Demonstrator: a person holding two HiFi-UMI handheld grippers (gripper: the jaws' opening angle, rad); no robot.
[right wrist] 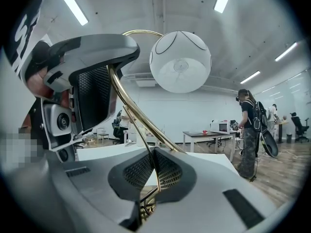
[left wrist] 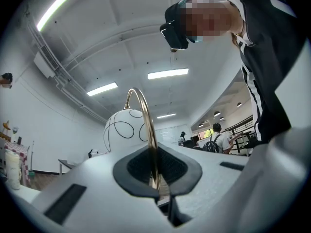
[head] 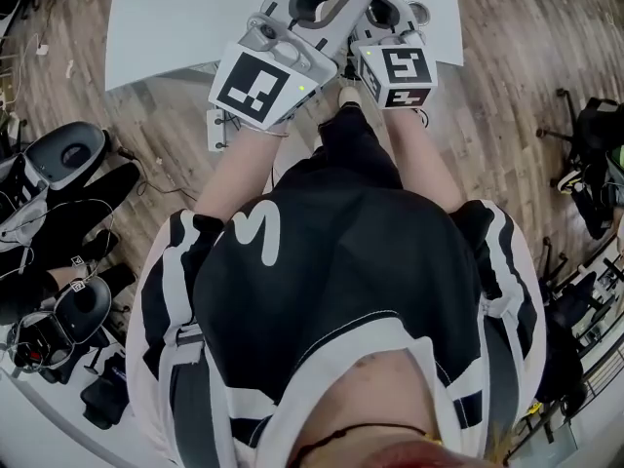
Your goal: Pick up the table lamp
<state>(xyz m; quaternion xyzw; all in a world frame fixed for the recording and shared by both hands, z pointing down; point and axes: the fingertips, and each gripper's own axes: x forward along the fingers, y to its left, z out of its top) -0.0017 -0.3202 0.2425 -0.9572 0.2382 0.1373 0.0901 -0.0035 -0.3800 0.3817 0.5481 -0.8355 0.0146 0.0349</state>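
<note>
1. The left gripper (left wrist: 155,178) has its jaws clamped on the table lamp's (left wrist: 124,130) gold stem (left wrist: 148,130).
2. The right gripper (right wrist: 154,176), just beside it, pinches the same stem.
3. The globe shade (right wrist: 181,61) hangs from the stem's arch, beyond both grippers.
4. The lamp is held above the white table's (head: 166,27) near edge.

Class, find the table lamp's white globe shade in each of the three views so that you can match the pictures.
Head view: not in it.
Left gripper view: globe shade left of centre, just above the jaws.
Right gripper view: upper centre.
Shared landmark: the gold stem, clamped between the jaws in both gripper views.
</note>
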